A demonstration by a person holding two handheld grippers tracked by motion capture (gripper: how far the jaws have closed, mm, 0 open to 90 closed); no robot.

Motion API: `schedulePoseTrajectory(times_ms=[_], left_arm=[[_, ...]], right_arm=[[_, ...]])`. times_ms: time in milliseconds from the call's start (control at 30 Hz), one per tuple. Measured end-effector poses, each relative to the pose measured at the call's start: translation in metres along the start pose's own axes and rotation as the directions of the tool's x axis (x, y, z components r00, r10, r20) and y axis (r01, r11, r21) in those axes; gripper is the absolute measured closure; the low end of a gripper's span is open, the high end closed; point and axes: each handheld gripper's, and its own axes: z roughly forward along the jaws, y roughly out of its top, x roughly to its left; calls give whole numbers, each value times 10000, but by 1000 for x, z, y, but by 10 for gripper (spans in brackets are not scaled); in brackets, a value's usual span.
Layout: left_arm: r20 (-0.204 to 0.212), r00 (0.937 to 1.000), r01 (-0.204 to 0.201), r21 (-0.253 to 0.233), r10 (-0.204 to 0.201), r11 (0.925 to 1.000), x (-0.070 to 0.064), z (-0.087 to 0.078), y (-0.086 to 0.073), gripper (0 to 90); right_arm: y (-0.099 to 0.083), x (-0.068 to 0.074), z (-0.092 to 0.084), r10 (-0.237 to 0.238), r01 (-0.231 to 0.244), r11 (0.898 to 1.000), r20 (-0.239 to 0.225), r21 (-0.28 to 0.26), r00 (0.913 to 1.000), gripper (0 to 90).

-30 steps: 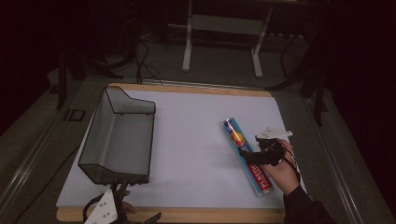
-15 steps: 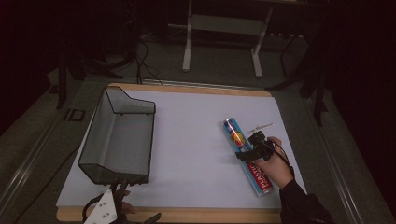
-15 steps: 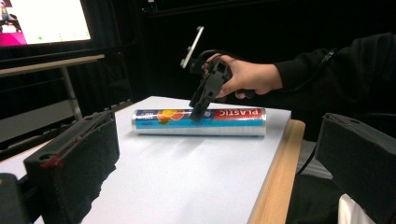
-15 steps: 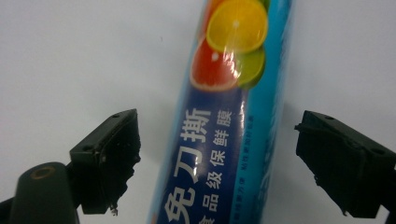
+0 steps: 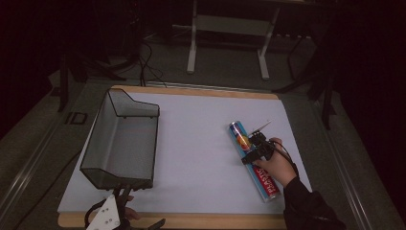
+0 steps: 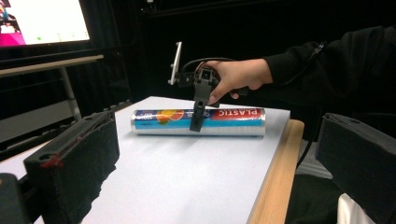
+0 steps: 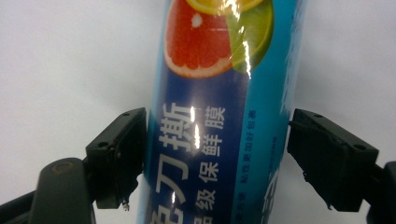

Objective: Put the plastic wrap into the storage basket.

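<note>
A plastic wrap roll with a blue and red label and fruit pictures lies on the white table sheet at the right. It also appears across the table in the left gripper view. My right gripper points down over its middle, a hand holding it. Its jaws have just been closing, and in the right gripper view the roll sits between the pads, which touch both its sides. My left gripper rests at the table's near left edge, jaws wide open with nothing between them.
A black wire mesh basket stands on the left half of the sheet. The wooden table edge runs along the near side. A metal stand and cables are on the floor beyond the table.
The right hand has moved left and down onto the roll, and its jaws have closed in around it. The left gripper has stayed put.
</note>
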Motion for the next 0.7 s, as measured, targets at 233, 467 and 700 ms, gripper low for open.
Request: schedulePoseTrajectory(times_ms=[233,467,700], left_arm=[[12,10000,-15,7,15,10000,0,0,0,5],[10,10000,-32,16,32,10000,0,0,0,6],[7,10000,-75,75,75,9999,0,0,0,5]], right_arm=[[10,2,5,100,-95,9959,-53,900,9999,270],[15,4,13,110,-94,9902,-101,1397,9999,268],[13,6,16,494,-478,9913,-104,1227,9987,295]])
